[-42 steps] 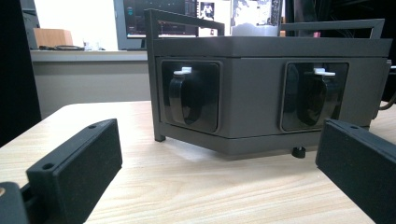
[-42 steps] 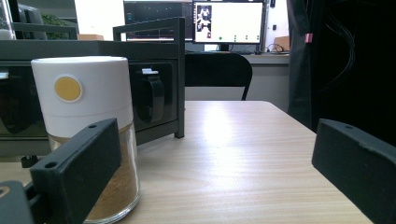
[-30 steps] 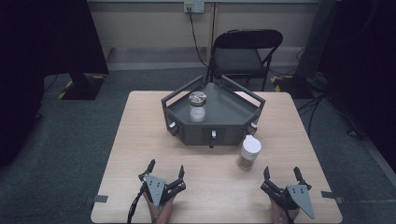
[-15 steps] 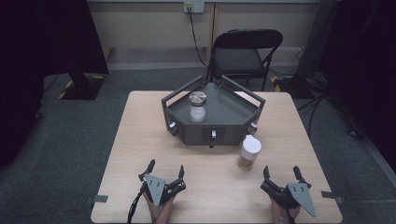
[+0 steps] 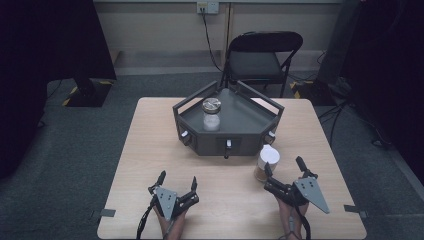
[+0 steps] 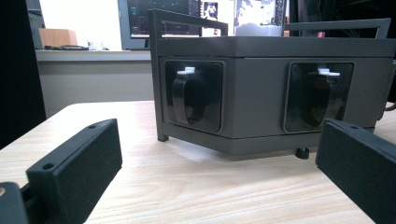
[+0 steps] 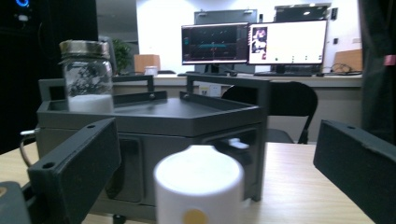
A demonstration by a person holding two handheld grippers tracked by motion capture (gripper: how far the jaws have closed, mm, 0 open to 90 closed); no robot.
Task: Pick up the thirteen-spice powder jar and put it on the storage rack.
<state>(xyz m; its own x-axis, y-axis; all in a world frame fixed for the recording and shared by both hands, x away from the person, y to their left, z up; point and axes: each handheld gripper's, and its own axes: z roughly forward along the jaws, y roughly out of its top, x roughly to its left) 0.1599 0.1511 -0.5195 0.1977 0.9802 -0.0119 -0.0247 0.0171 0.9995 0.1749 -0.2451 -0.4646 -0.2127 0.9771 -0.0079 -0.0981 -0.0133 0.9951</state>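
Low in the high view, the left tool (image 5: 177,181) and right tool (image 5: 283,167) rest on the pale wood-grain table (image 5: 145,165), blocky black jaws apart. Right of centre, the white-lidded cylindrical jar (image 5: 266,162) stands just beside the right tool's jaw, before the angular dark-grey tray (image 5: 245,120) holding a metal-lidded glass jar (image 5: 211,114).

1. The table (image 5: 150,165) is pale wood with a fine straight grain
2. The tray (image 5: 240,122) on it is dark grey all over, with small white tabs on its glossy black side knobs (image 6: 196,98)
3. The glass jar (image 5: 211,114) is clear, holds something white at the bottom and has a dull metal lid
4. The second jar (image 5: 266,163) has a white lid and brownish contents
5. Both the left gripper (image 5: 176,183) and the right gripper (image 5: 283,168) have matte black jaws and grey top plates
6. The folding chair (image 5: 262,57) is black
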